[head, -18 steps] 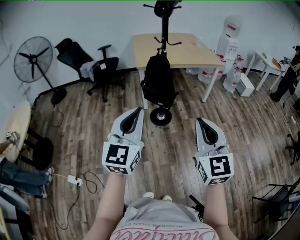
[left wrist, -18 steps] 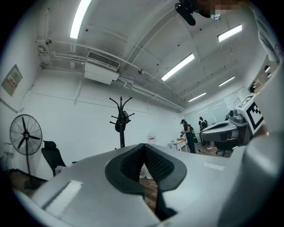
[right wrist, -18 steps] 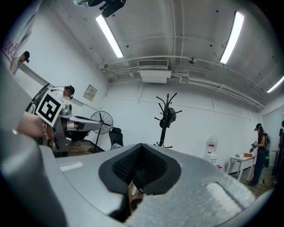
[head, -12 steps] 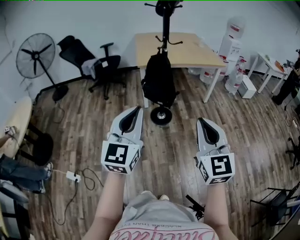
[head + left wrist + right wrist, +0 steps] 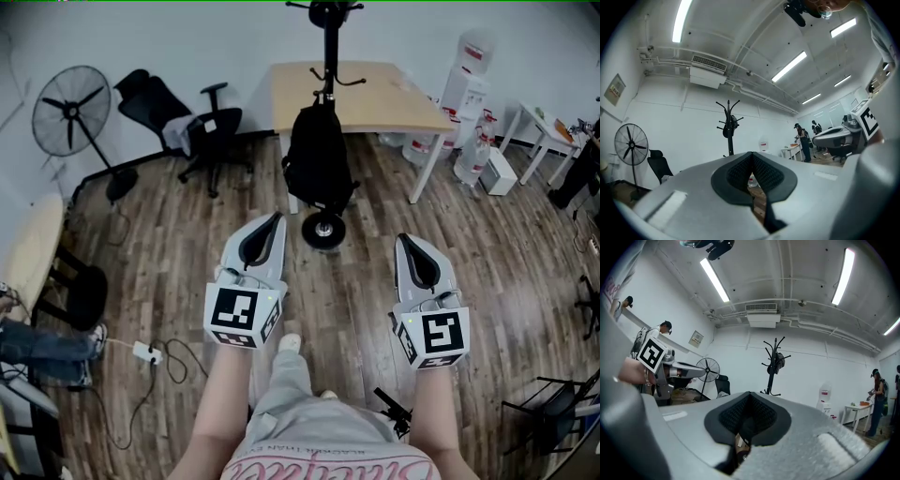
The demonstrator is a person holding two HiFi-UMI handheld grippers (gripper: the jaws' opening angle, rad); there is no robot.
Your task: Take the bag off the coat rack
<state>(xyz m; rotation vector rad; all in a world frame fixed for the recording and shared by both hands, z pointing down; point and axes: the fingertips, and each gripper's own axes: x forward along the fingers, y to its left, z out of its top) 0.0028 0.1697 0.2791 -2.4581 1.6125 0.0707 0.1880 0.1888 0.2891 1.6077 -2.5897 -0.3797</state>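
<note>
A black backpack (image 5: 318,159) hangs from a low hook of the black coat rack (image 5: 328,56), above the rack's round base (image 5: 322,231). The rack's upper part with a dark item on top shows as the coat rack (image 5: 729,126) in the left gripper view and the coat rack (image 5: 774,365) in the right gripper view. My left gripper (image 5: 273,221) is shut and empty, short of the bag and left of the base. My right gripper (image 5: 402,242) is shut and empty, to the right of the base. Both are held side by side, apart from the bag.
A wooden table (image 5: 375,98) stands behind the rack. An office chair (image 5: 187,127) and a standing fan (image 5: 73,112) are at the left, water bottles (image 5: 464,94) at the right. A power strip with cable (image 5: 150,356) lies on the floor. People stand at the far right.
The person has stepped forward, one foot now showing between the grippers. Both grippers keep their pose; the room shifts slightly in view.
</note>
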